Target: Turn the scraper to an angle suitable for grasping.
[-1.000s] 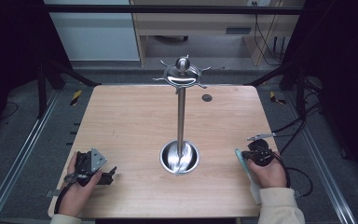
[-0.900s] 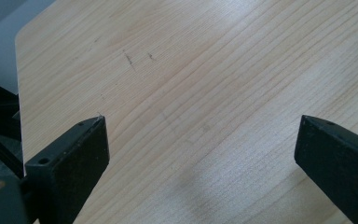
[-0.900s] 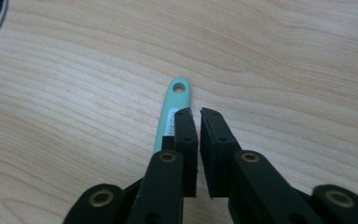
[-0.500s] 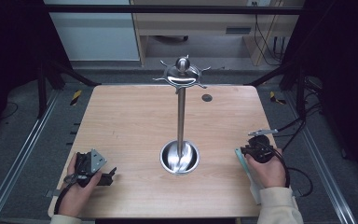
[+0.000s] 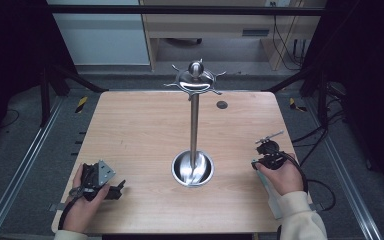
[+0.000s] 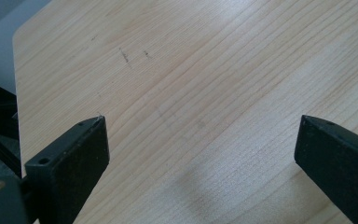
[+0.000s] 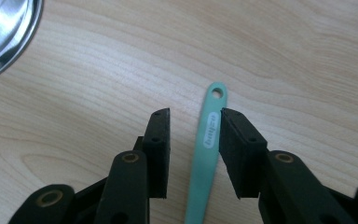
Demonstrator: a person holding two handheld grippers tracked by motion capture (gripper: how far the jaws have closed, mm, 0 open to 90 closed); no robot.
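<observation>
One thin mint-green utensil handle (image 7: 206, 154) lies flat on the wooden table (image 5: 145, 130), near its right edge and to the right of the steel stand (image 5: 194, 125) with its round base. It looks like light, stiff plastic with a smooth, somewhat slippery face, so it should lift with little force but may twist or slide in a loose pinch. The narrow neck just below the hanging hole seems the best place to hold, with the pads square on its two long edges. Pale raised lettering runs along the handle; it is too small and blurred to read.

The right gripper (image 7: 195, 122) has just been opening: its jaws stand partly apart, straddling the handle, the right pad close beside it and the left one clear, so nothing is held. The left gripper (image 6: 200, 140) rests wide open over bare wood.
</observation>
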